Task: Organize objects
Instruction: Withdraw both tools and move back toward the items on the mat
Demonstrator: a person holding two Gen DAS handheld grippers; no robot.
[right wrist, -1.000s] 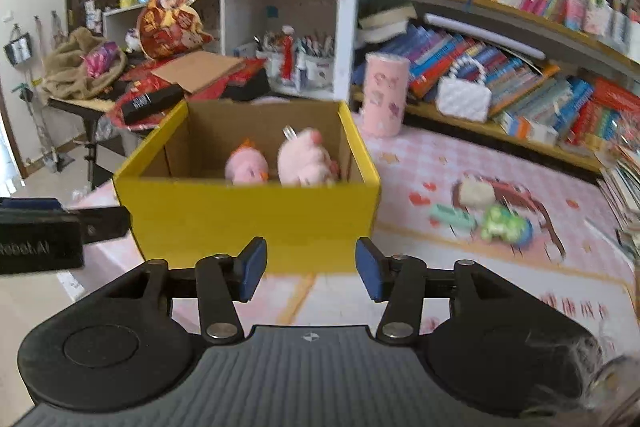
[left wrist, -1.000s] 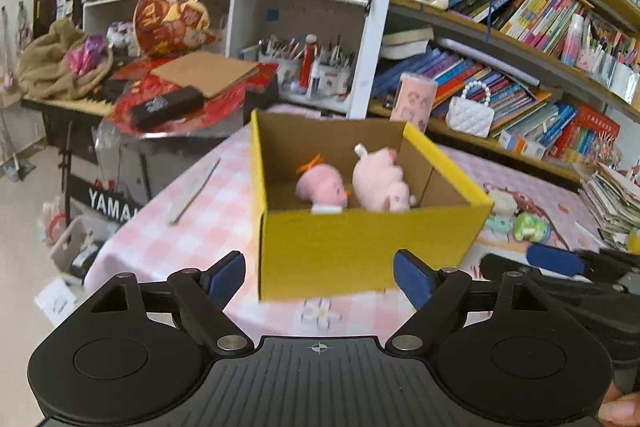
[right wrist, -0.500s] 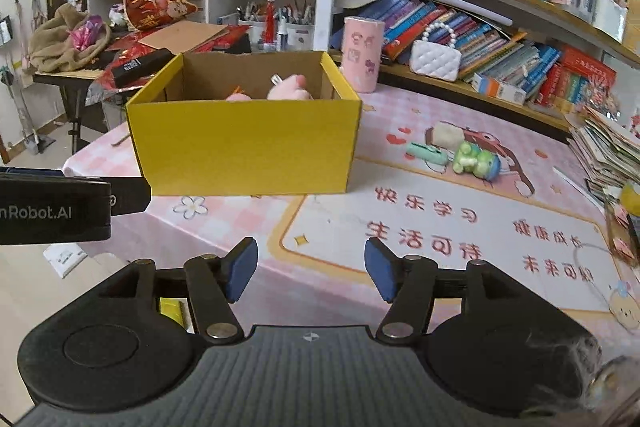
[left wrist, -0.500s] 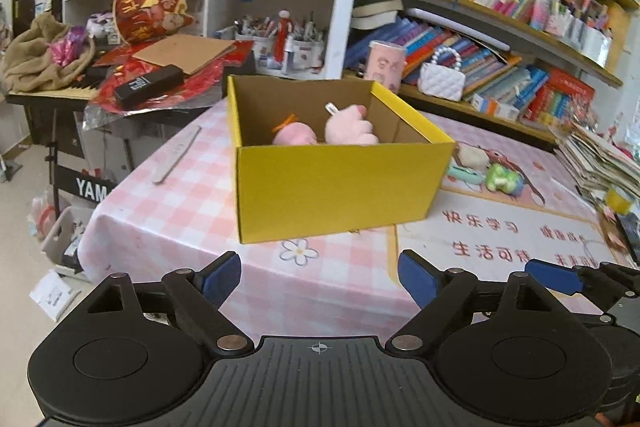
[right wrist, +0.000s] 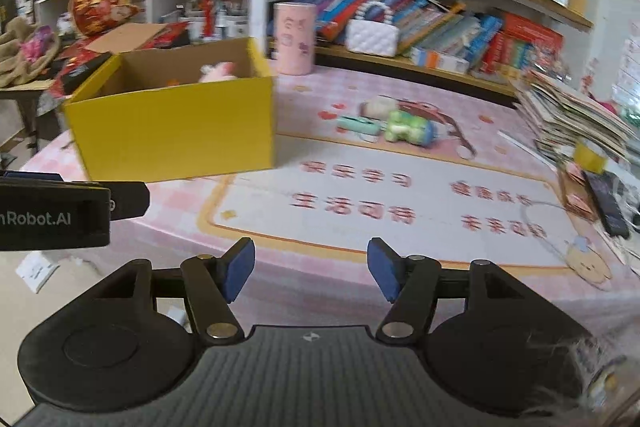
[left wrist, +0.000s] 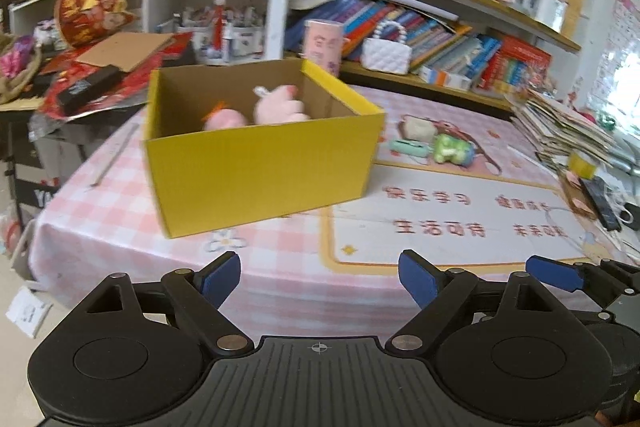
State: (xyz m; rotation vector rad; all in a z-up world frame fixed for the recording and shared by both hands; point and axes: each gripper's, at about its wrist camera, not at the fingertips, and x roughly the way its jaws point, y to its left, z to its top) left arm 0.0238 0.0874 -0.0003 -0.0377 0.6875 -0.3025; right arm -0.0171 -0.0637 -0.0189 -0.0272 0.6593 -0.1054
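Now we have both tongs free over the near edge of the table (left wrist: 120, 219): the left gripper (left wrist: 320, 281) stands wide with nothing between its blue pads, and the right gripper (right wrist: 310, 269) is opening, likewise with nothing in it. Ahead and to the left of both sits the yellow box (left wrist: 260, 167), already holding two pink plush toys (left wrist: 280, 105). The loose things left to gather lie farther off, ahead and to the right of the right gripper: a green toy (right wrist: 408, 127), a mint-coloured case (right wrist: 358, 125) touching it, and a pale lump (right wrist: 378, 107) just behind. We judge the next pick belongs to the right gripper; we should bring it in low over the mat (right wrist: 400, 211), straddle the green toy across its narrow side, and close only once both pads flank it, so as not to nudge the case. Motion blur softens these small things, so what the pale lump is we cannot tell; it may be another soft toy. The box wall hides most of the plush, and the left gripper shows in the right view only as a black bar at the edge.
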